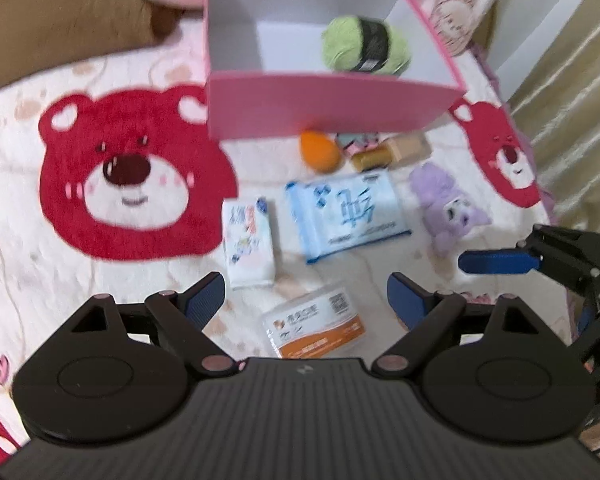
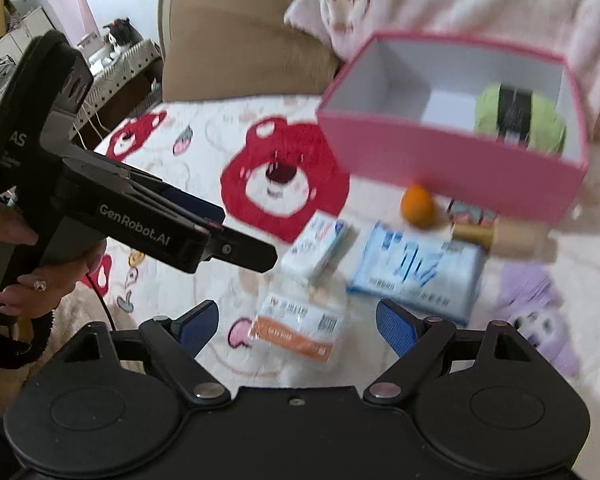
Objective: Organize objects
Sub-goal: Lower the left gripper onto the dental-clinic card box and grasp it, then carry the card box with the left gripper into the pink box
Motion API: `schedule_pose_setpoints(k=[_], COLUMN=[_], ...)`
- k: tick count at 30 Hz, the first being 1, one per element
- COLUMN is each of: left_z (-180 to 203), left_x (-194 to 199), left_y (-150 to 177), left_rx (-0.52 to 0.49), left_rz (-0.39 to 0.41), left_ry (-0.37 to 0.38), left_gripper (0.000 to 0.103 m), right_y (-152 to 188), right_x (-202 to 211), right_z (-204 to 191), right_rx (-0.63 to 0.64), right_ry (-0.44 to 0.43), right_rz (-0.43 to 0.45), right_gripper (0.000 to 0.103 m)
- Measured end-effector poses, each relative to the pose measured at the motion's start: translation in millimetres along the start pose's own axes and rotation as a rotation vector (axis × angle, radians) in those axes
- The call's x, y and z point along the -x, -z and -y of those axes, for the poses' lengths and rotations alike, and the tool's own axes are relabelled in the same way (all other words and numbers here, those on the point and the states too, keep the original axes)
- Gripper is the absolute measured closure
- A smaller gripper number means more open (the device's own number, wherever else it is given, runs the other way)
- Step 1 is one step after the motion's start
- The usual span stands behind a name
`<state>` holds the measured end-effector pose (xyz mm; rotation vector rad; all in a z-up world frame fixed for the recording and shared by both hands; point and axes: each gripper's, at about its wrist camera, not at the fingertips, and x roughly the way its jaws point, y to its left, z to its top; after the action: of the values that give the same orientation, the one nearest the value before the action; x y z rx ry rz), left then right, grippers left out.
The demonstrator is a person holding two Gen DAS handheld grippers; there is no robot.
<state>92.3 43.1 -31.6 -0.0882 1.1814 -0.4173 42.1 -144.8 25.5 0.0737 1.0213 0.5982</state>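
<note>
Both empty, jaws spread wide: left gripper (image 1: 306, 296) and right gripper (image 2: 296, 318). Just ahead of each, flat on the bear-print blanket (image 1: 40, 240): orange-and-white plastic packet (image 1: 314, 326), long axis crosswise. Roughly equally near. Beyond it, pink cardboard box (image 1: 332, 108).

Pink box (image 1: 332, 108) blocks (behind packets (image 1: 342, 210)).
</note>
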Motion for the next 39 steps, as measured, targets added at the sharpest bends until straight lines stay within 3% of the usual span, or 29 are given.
schedule_pose_setpoints(k=[7,13,14,17,20,28,39], left_z=[-13,-24,-24,-32,-36,-41,-14], left_x=[-39,-77,-80,-85,-83,-79,-35], left_y=[22,41,43,47,51,56,43], left_rx=[0.035,0.09,0.098,0.197,0.248,0.296,0.239], left_rz=[-0.043,-0.128,-0.13,-0.129,-0.094,-0.06,0.068], left_ry=[-0.042,-0.038,-0.015,0.089,0.096,0.117,0.179], left_gripper=[0.015,0.019,0.021,0.039,0.043,0.046,0.046], right_y=[20,37,40,45,50,56,49], right_x=[-47,-82,-88,-103,-113,-104,-46], right_z=[8,1,-1,-4,-5,-6,-20], right_rx=[-0.05,-0.006,0.009,0.023,-0.004,-0.032,0.113], right_ry=[-0.031,-0.007,0.001,0.04,0.05,0.053,0.146], right_rz=[-0.081,-0.137,-0.132,-0.124,-0.114,-0.06,0.069], right_gripper=[0.014,0.014,0.014,0.014,0.014,0.018,0.023])
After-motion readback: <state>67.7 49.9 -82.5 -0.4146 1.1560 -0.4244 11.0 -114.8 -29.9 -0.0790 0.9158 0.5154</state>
